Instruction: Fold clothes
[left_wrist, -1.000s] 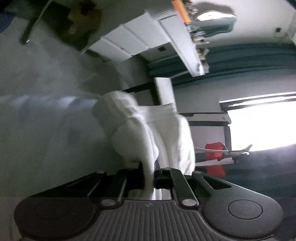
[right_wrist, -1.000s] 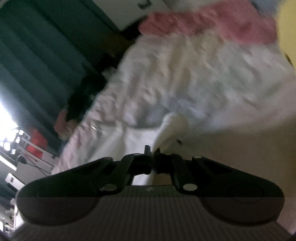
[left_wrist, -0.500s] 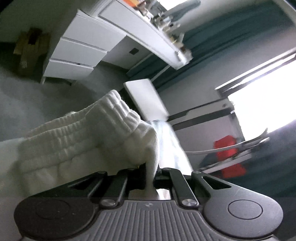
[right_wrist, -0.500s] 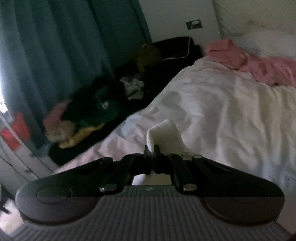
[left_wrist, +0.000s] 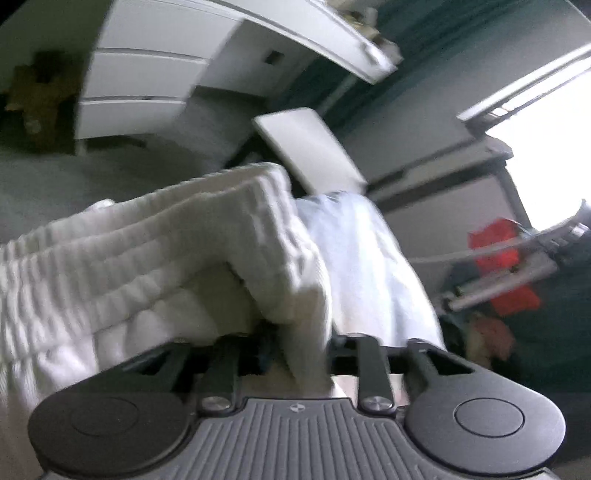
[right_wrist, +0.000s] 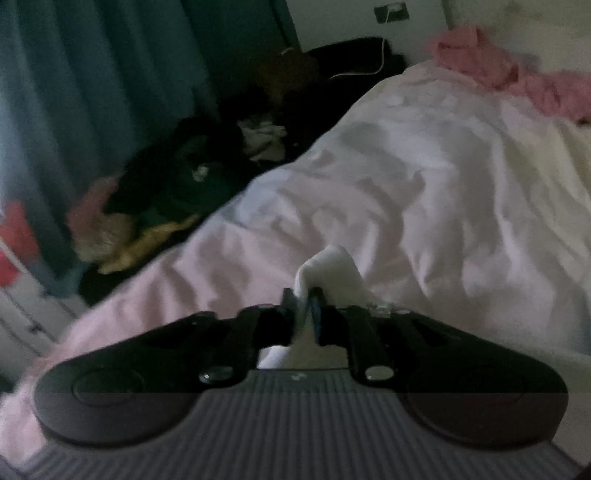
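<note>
A white ribbed garment (left_wrist: 155, 266) drapes over the left gripper (left_wrist: 295, 350), whose jaws are opening with a fold of cloth between them. Above the pale bed sheet (right_wrist: 424, 192), the right gripper (right_wrist: 304, 306) is opening too, a white corner (right_wrist: 332, 269) between its fingers.

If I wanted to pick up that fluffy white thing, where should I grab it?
Probably by the thick ribbed band along the top of the white garment. It is bunched into a firm ridge, so coming from above with one finger each side should pinch it well. The left hand-held gripper is at its corner now, jaws opening with cloth between them.
</note>
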